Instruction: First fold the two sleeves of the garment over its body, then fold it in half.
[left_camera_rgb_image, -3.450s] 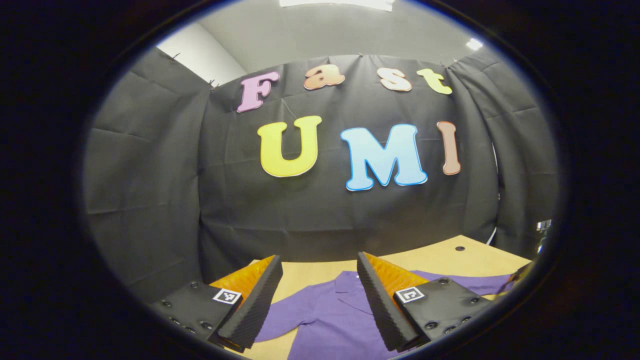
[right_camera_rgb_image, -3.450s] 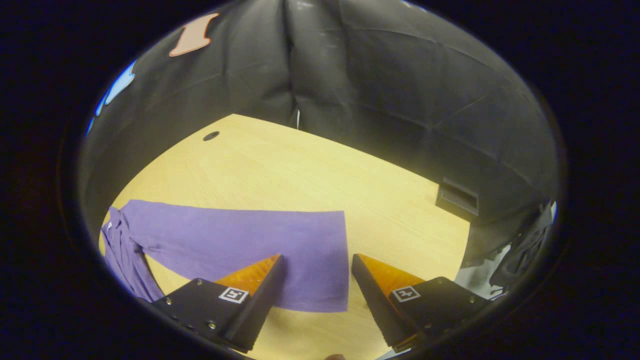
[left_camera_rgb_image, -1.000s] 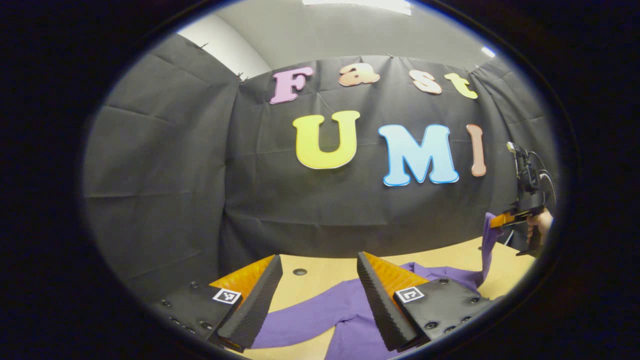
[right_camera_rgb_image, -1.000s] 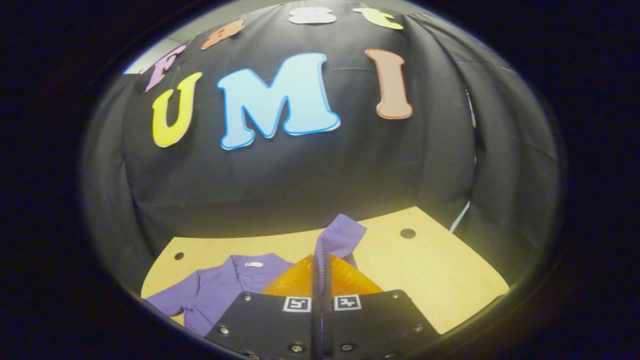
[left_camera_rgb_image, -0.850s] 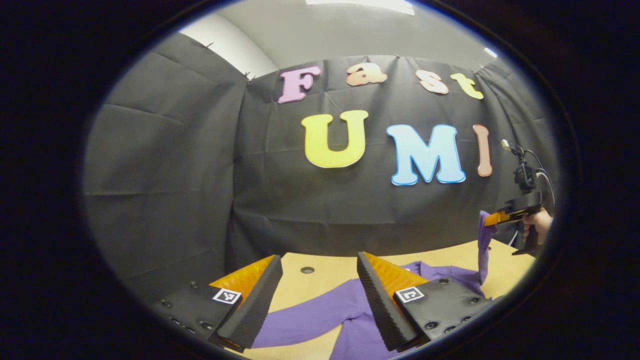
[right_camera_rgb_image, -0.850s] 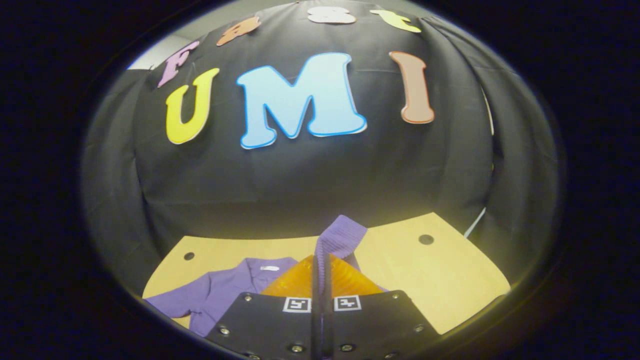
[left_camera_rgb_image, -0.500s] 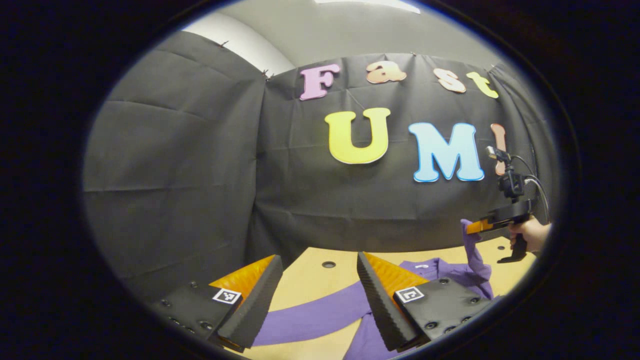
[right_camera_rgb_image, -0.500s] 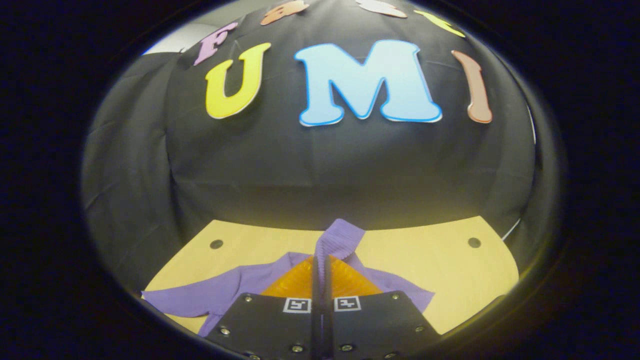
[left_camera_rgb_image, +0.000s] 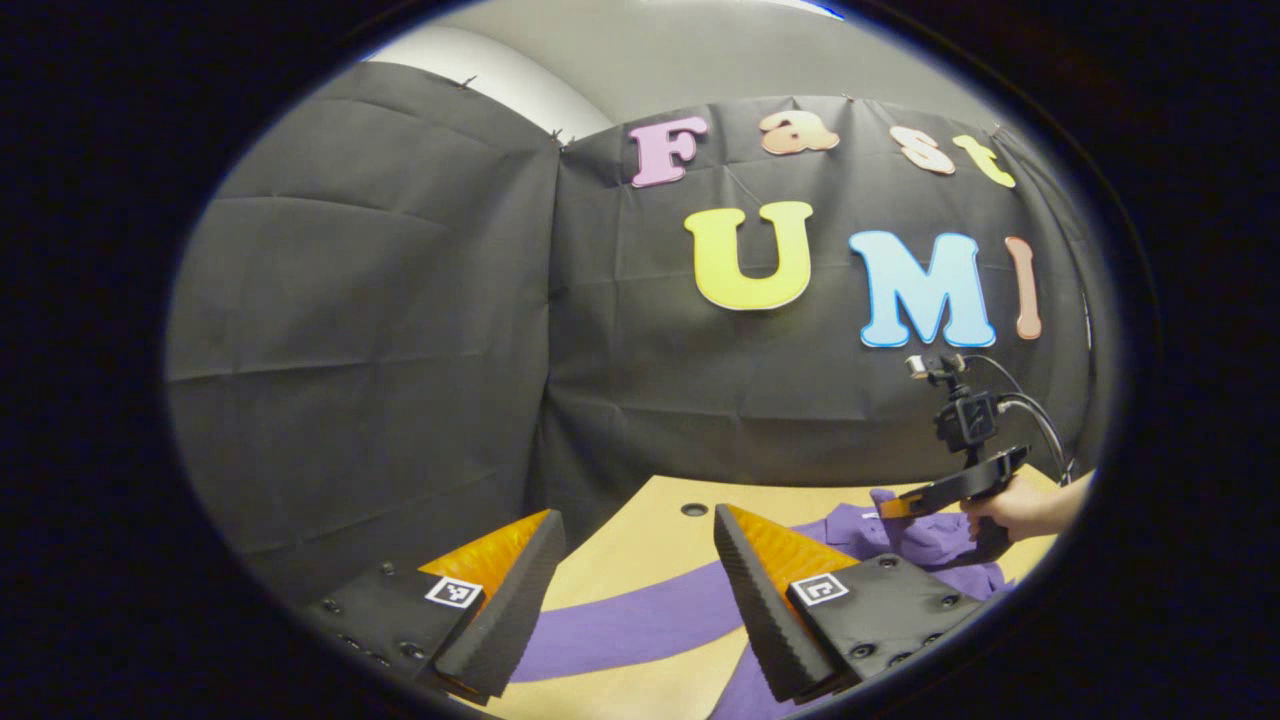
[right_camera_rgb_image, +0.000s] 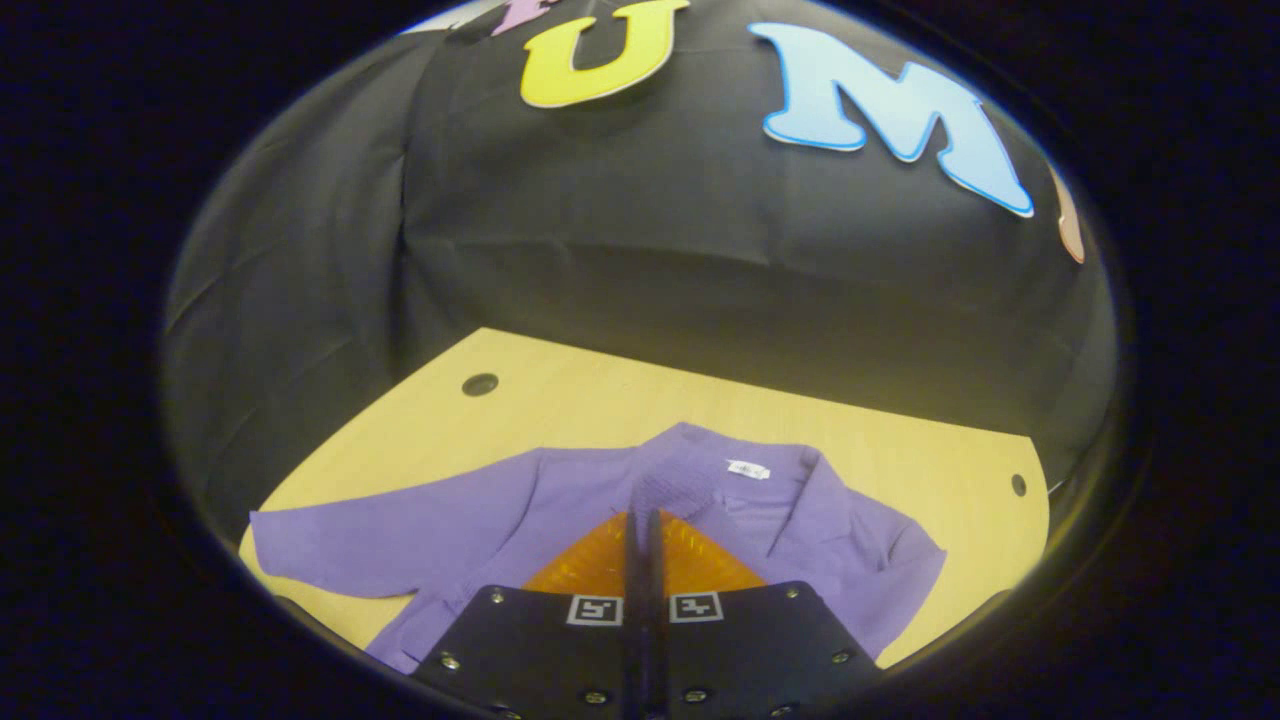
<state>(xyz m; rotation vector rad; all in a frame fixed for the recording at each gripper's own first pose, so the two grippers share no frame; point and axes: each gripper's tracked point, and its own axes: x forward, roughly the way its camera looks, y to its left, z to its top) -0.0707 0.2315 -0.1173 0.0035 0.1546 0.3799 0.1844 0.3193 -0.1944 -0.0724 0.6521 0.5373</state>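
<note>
The shirt (right_camera_rgb_image: 560, 520) is spread on the counter (right_camera_rgb_image: 600, 400), collar toward the booth wall. The right claw (right_camera_rgb_image: 640, 520) is closed on the cuff (right_camera_rgb_image: 672, 487) of the right sleeve, which is held low over the chest just below the collar; from the left gripper view the same claw (left_camera_rgb_image: 905, 505) and the hand (left_camera_rgb_image: 1010, 505) behind it are seen above the bunched cloth. The left sleeve (left_camera_rgb_image: 640, 625) is laid out flat, its long axis running sideways across the counter, directly beneath and ahead of the left claw (left_camera_rgb_image: 640, 560), which is wide open and holds nothing (no contact with the cloth can be made out). The left claw is judged much the nearer to that sleeve, so it would be taken from that side
</note>
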